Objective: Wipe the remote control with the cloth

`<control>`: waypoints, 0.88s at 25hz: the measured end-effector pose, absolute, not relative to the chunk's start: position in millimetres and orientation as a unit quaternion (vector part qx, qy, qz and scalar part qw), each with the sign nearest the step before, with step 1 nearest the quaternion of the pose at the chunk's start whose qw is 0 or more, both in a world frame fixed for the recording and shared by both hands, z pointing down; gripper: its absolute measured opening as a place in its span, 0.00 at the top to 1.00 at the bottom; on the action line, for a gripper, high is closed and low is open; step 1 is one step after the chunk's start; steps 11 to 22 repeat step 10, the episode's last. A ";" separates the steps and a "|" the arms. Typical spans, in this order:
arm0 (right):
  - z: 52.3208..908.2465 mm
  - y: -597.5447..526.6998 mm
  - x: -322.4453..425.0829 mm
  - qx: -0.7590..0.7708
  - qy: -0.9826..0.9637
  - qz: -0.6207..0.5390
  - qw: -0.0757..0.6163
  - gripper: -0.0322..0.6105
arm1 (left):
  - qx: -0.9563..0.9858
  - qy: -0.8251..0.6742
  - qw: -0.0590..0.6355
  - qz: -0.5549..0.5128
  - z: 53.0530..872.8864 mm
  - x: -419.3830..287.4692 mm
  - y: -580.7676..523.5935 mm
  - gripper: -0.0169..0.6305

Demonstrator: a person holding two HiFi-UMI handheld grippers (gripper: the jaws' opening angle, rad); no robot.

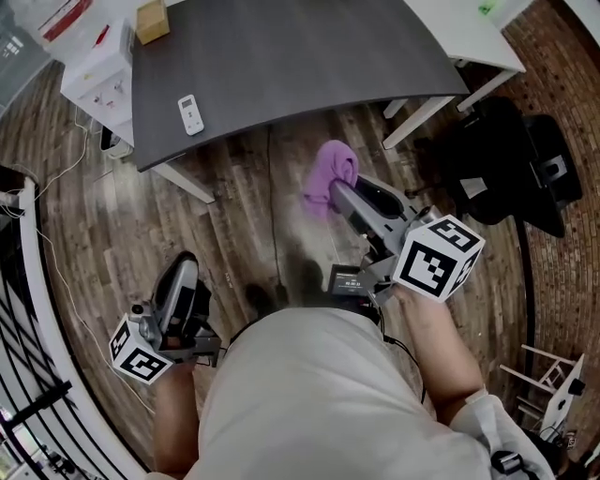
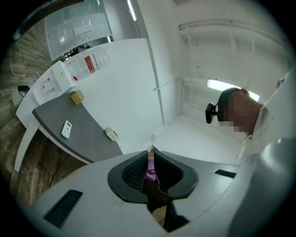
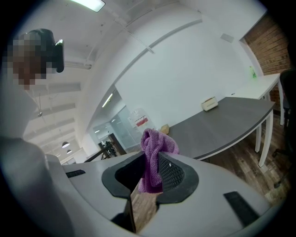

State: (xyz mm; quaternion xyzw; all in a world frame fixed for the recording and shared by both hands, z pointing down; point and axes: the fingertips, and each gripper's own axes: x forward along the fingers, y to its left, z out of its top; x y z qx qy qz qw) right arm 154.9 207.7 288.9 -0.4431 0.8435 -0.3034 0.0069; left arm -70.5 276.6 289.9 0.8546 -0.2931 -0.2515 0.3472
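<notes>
The white remote control (image 1: 190, 113) lies near the front left edge of the dark grey table (image 1: 300, 56); it also shows small in the left gripper view (image 2: 66, 129). My right gripper (image 1: 336, 194) is held over the wooden floor in front of the table, shut on a purple cloth (image 1: 330, 174) that bunches up above its fingers (image 3: 155, 148). My left gripper (image 1: 181, 274) hangs low at the person's left side, well short of the table. Its jaws (image 2: 150, 163) stand together with only a thin slit and nothing held between them.
A cardboard box (image 1: 152, 21) sits on the table's far left corner and a small beige object (image 2: 111, 134) on its surface. A white cabinet (image 1: 98, 70) stands left of the table, a black office chair (image 1: 506, 159) to the right, and a black railing (image 1: 23, 328) at far left.
</notes>
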 end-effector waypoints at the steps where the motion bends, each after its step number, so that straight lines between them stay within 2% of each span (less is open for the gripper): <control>1: 289.2 208.5 154.7 -0.444 0.843 -0.304 0.007 0.80 | 0.854 -0.291 0.349 -0.251 291.2 -70.4 277.4 0.91; 22: 290.2 212.5 156.2 -0.445 0.843 -0.302 0.005 0.80 | 0.858 -0.278 0.352 -0.251 291.0 -64.8 272.7 0.91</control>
